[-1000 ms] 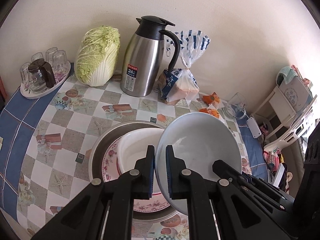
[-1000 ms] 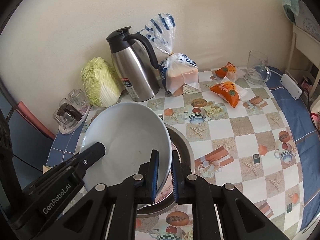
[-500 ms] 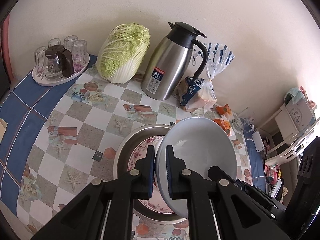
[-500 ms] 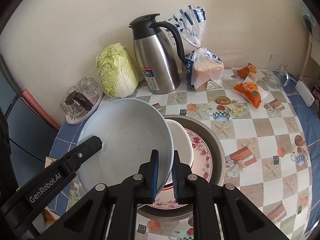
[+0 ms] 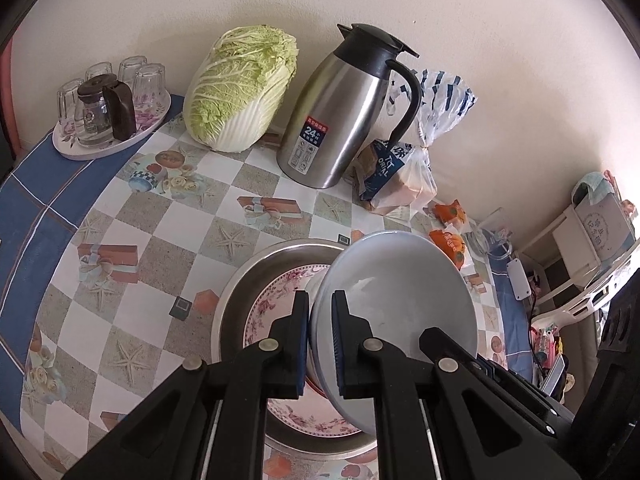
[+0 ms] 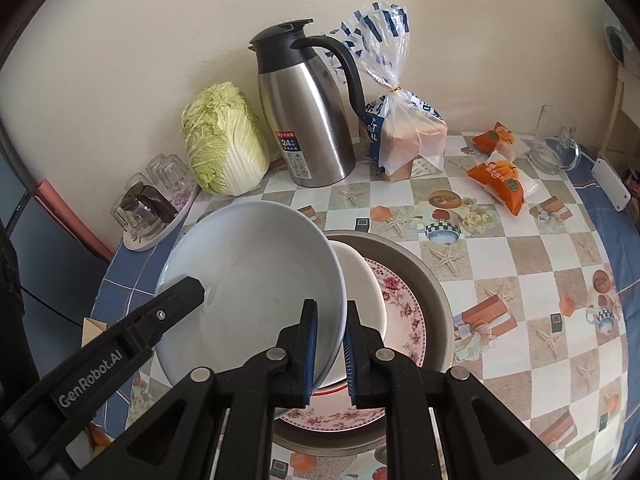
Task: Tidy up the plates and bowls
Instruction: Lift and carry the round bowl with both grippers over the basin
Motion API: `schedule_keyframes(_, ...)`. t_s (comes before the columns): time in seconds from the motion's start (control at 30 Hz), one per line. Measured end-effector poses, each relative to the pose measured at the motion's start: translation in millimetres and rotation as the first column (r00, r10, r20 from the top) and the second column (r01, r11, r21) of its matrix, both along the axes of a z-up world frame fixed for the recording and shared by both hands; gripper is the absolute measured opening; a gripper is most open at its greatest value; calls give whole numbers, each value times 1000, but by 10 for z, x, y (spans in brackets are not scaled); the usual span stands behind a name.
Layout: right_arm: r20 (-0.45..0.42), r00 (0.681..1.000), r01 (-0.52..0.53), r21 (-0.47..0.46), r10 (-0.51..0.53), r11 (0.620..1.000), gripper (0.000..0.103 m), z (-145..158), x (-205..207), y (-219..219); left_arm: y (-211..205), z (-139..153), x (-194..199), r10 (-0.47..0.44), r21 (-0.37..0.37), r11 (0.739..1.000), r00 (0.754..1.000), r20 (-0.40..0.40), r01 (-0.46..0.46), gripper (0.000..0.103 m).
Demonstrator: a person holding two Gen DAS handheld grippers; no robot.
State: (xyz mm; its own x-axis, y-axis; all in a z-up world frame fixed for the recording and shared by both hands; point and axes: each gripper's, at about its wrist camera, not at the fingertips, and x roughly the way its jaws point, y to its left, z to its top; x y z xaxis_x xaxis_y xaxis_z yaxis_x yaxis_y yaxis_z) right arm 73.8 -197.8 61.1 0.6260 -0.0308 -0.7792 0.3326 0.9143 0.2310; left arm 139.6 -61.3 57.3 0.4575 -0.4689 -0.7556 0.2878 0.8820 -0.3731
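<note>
A pale blue-grey bowl (image 5: 400, 292) (image 6: 256, 280) hangs tilted above the table, held by both grippers. My left gripper (image 5: 321, 340) is shut on its left rim. My right gripper (image 6: 330, 344) is shut on its right rim, and the left gripper's finger (image 6: 176, 300) shows across the bowl's far side. Below sits a steel basin (image 5: 248, 276) (image 6: 420, 268) holding a floral plate (image 6: 404, 304) (image 5: 272, 304) with a white bowl (image 6: 362, 284) on it. The held bowl hides much of that stack.
Against the wall stand a steel thermos jug (image 5: 344, 112), a Chinese cabbage (image 5: 240, 88), a bag of bread (image 6: 412, 136) and a tray of glasses (image 5: 108, 116). Orange snack packets (image 6: 500, 176) and a glass mug (image 6: 554, 144) lie at the right. Checked tablecloth (image 5: 132, 200) stretches left.
Both grippers have carried the bowl leftward and slightly down over the basin. More of the floral plate and white bowl shows in the right wrist view.
</note>
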Motion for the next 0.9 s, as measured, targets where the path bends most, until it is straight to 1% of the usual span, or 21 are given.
schedule_keyframes(0.27,-9,1000,11,17,-11,1000,15,-104,27,-106,-60,-56,34,-2,1,1000,1000,-6,2,9)
schedule_keyframes(0.43,-11,1000,12,12,-12,1000,15,-124,39,-114,-63,-80,47,-3,-5,1000,1000,-16,3,9)
schedule_keyframes(0.6,-12,1000,11,8,-11,1000,15,-140,48,-129,-106,-104,51,-7,11,1000,1000,-18,8,9)
schedule_keyframes(0.9,-19,1000,19,16,-18,1000,16,-195,75,-173,-117,-119,60,-4,16,1000,1000,-22,4,9)
